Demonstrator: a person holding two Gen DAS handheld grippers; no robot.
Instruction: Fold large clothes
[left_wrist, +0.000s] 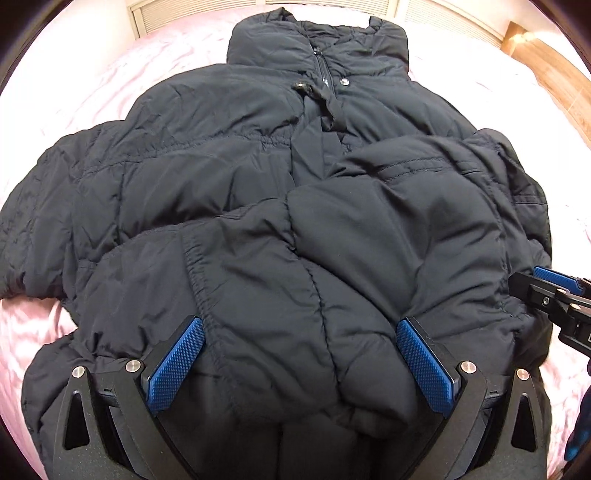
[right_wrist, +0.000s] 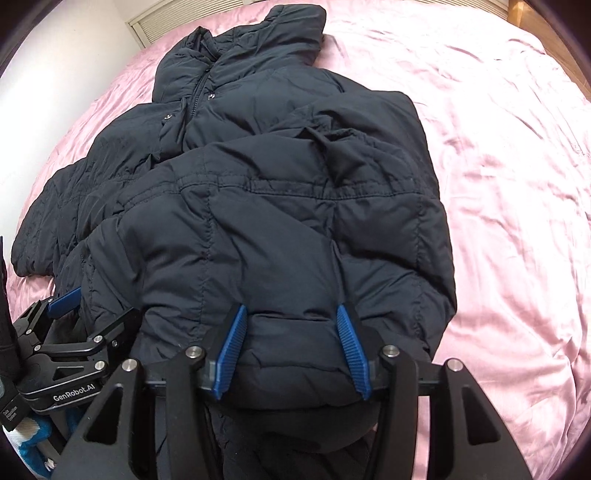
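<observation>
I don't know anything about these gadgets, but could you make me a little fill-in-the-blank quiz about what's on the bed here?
1. The puffy jacket being folded is ____ in colour.
2. It lies on a bed sheet that is ____.
3. The grooved pads on each gripper's fingers are ____.
4. The jacket's collar points ____ from the left gripper and the right gripper.

Missing words: black; pink; blue; away

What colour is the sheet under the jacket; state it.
Pink, with a satin-like sheen: the sheet under the black jacket shows best in the right wrist view.
</observation>
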